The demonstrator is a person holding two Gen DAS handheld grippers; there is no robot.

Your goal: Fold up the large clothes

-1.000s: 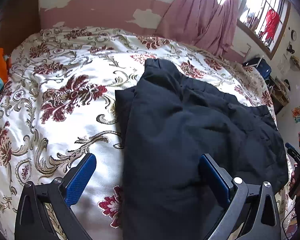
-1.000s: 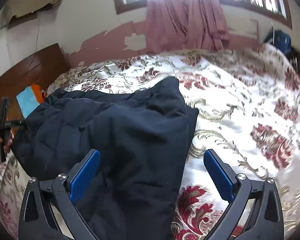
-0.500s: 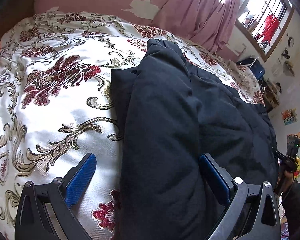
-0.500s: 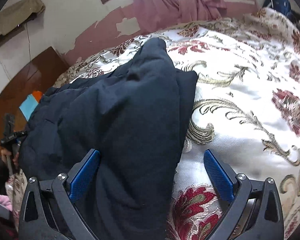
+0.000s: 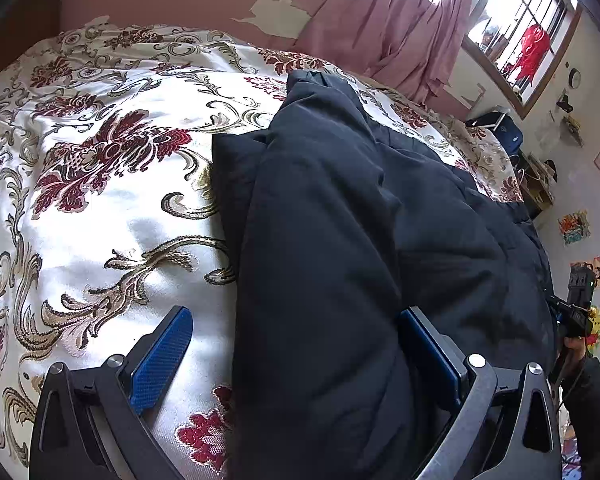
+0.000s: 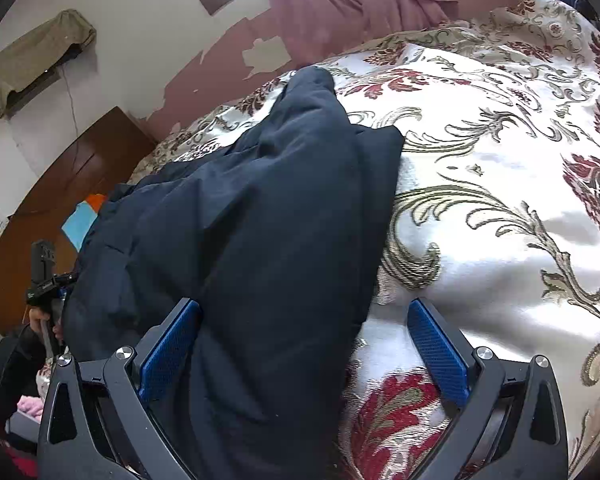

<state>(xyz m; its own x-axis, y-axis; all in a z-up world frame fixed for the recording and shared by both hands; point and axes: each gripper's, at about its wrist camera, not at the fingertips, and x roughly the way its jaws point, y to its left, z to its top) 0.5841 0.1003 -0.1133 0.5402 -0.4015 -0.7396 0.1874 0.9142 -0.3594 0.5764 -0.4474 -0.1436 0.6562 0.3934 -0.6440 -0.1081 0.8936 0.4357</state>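
Slippage looks the likeliest trouble: the dark padded coat lies bunched on the floral bedspread, and both the left gripper and right gripper straddle its thick edge spread wide, pinching nothing.

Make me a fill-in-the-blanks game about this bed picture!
1. The big dark garment lies on a bedspread patterned with red ____.
2. The left tool and the right tool both stand ____.
3. The pads on each tool are coloured ____.
4. The curtain by the window is ____.

Missing words: flowers; open; blue; pink
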